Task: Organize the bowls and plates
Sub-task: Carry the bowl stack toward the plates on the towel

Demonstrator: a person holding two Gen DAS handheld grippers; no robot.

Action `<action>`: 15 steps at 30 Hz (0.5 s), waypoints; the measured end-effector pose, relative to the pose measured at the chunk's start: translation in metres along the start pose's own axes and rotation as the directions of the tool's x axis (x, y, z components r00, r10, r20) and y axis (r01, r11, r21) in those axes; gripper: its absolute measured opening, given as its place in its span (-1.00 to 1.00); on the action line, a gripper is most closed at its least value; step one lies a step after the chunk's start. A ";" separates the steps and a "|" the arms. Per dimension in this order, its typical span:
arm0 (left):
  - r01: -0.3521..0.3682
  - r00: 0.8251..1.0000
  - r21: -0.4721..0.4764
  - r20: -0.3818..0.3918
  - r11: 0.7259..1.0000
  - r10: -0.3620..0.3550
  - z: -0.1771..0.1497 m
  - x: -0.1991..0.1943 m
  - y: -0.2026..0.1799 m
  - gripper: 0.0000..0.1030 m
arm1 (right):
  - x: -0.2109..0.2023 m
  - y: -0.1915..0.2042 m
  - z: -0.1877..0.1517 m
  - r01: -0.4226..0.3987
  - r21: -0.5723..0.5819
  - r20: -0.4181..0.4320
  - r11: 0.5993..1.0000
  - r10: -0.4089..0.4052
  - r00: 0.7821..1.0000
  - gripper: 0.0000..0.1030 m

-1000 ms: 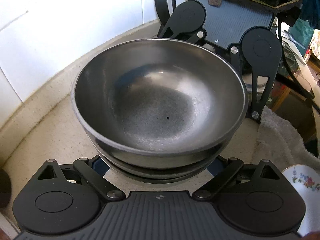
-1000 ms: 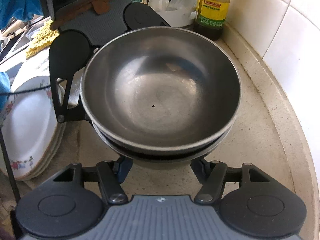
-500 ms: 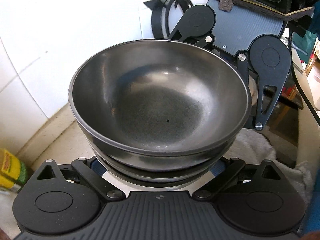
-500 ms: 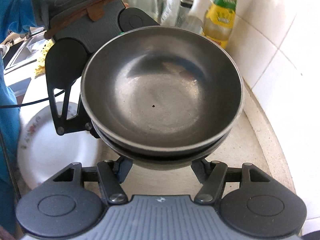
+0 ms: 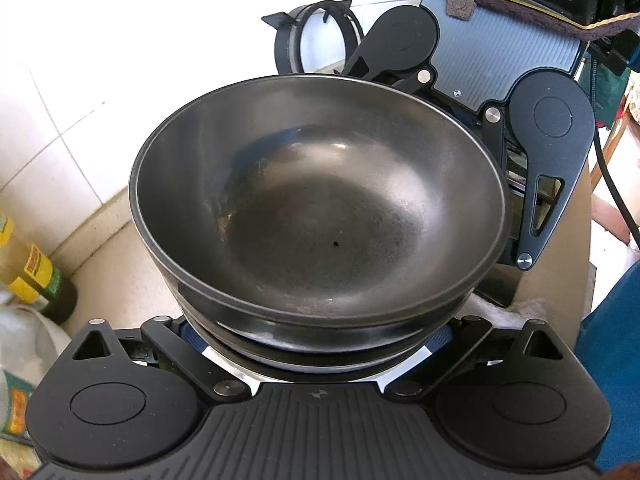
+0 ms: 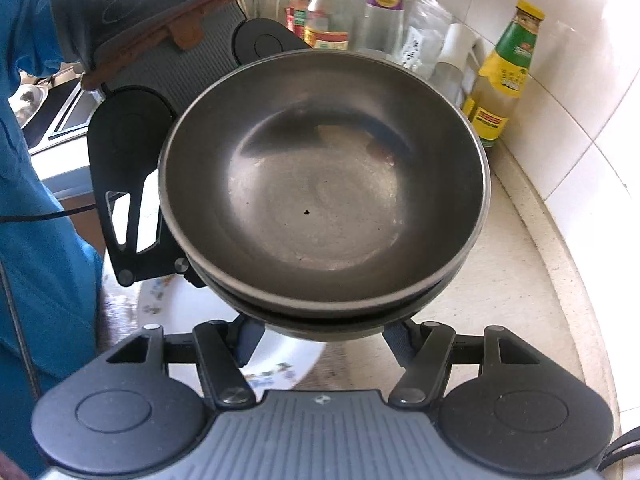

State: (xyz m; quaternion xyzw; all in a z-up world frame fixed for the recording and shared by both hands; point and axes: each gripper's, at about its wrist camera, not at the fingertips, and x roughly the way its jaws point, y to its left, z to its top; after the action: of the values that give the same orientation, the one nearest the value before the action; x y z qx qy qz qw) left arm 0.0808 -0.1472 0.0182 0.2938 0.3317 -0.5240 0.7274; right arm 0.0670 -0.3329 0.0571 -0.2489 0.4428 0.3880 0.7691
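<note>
You see a green-capped bottle (image 6: 505, 80) and other bottles (image 6: 320, 12) on the beige counter (image 6: 516, 280) beside the white tiled wall (image 6: 580, 100).

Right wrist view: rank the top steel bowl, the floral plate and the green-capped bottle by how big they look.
1. Top steel bowl, by far the largest, though nearest the camera.
2. Green-capped bottle.
3. Floral plate: only a sliver shows beneath the bowls, so its place against the bottle is unsure.
</note>
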 end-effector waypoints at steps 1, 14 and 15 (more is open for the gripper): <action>0.001 1.000 -0.001 -0.002 1.000 -0.001 -0.001 -0.001 -0.002 0.93 | 0.002 0.002 0.001 -0.003 0.002 -0.003 1.000 0.003 1.000 0.63; 0.014 0.999 -0.021 -0.040 1.000 -0.015 0.005 0.015 -0.030 0.95 | 0.008 0.037 -0.007 -0.026 0.021 -0.023 0.999 0.027 0.999 0.63; 0.013 0.999 -0.023 -0.041 1.000 -0.014 0.006 0.015 -0.033 0.95 | 0.008 0.039 -0.006 -0.025 0.020 -0.024 0.999 0.025 0.999 0.63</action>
State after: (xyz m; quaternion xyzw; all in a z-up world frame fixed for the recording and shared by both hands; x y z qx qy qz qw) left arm 0.0539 -0.1693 0.0071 0.2939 0.3545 -0.5189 0.7202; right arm 0.0344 -0.3115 0.0458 -0.2404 0.4592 0.3899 0.7611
